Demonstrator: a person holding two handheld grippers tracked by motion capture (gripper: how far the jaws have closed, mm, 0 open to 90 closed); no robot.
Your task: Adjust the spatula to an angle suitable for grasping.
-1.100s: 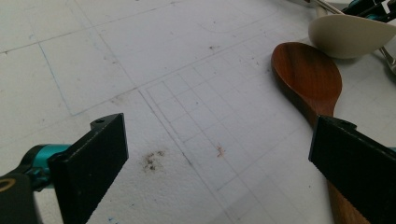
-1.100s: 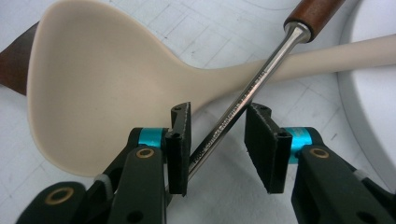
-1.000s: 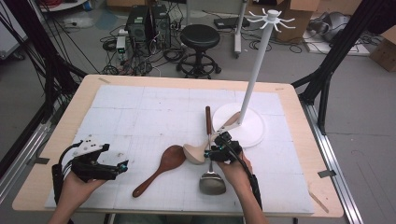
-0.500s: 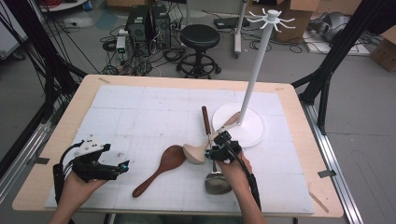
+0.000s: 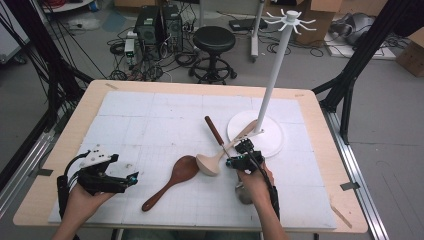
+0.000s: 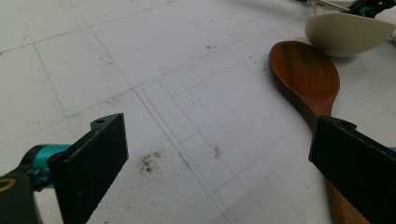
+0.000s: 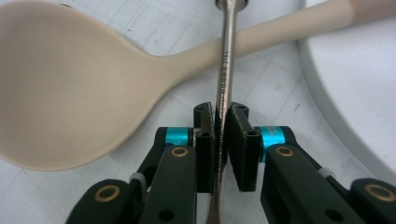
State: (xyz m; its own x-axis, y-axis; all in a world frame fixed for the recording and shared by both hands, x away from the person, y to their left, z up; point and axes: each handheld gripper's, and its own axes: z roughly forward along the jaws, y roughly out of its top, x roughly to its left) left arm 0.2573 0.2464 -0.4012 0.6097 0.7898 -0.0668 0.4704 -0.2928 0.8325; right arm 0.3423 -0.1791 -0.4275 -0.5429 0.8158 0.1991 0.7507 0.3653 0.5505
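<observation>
Big white foam-board table [image 5: 150, 115] with a tall white hanging rack [image 5: 272, 80] at the back right. The right gripper [image 7: 223, 140] has just been closing and now pinches the thin steel shaft of the metal ladle with the dark wooden handle [image 5: 216, 131], which crosses the cream plastic spoon [image 7: 70, 88]. Looks stiff, slick, bowl-heavy, so gripping closer to the bowl seems safer. The left gripper [image 6: 215, 154] sits wide open, empty, beside the brown wooden spoon [image 6: 303, 74]
</observation>
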